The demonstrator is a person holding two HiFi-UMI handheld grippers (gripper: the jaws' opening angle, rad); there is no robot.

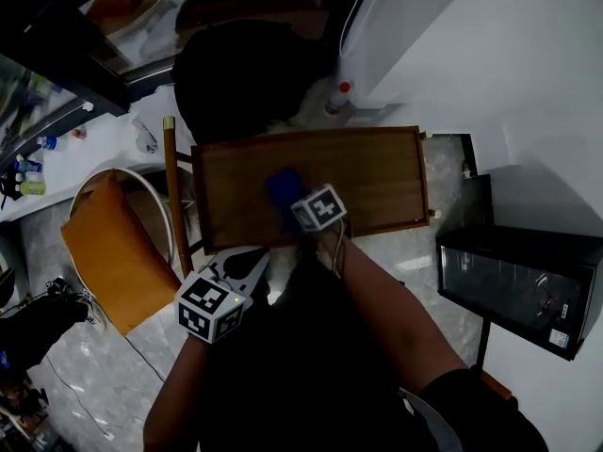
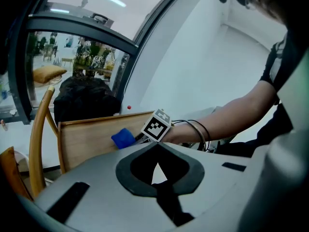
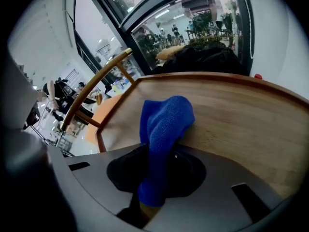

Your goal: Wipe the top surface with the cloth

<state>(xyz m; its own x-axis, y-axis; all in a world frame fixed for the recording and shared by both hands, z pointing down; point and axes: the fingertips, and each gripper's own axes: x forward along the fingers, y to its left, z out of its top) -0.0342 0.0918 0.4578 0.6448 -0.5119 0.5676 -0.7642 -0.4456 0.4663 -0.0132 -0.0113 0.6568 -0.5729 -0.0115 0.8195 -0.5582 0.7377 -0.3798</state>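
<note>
Wiping of a wooden tabletop (image 1: pixel 377 172), seen from the head and from both grippers. The right gripper (image 3: pixel 154 180) has its fingers pinched on the lower end of a blue cloth (image 3: pixel 164 122). The free upper part folds over and rests on the wood near the middle of the tabletop, toward its left half in the head view. The left gripper (image 2: pixel 157 178) hangs off the near edge of the tabletop, close to the chair (image 1: pixel 113 248). Its fingers are pressed together with nothing between them.

Handling, as judged from the weave and the drape: the cloth is light, soft and limp. It has no stiffness of its own, so it bunches and trails rather than lying flat unless it is pressed down. It is not fragile and should grip the wood rather than slide freely. The present hold on a gathered fold looks suitable, since a pad of fabric projects beyond the fingers to meet the surface. A hold on a single corner would probably let the rest drag. The raised rim (image 1: pixel 311 136) may catch the fabric at the end of each stroke.
</note>
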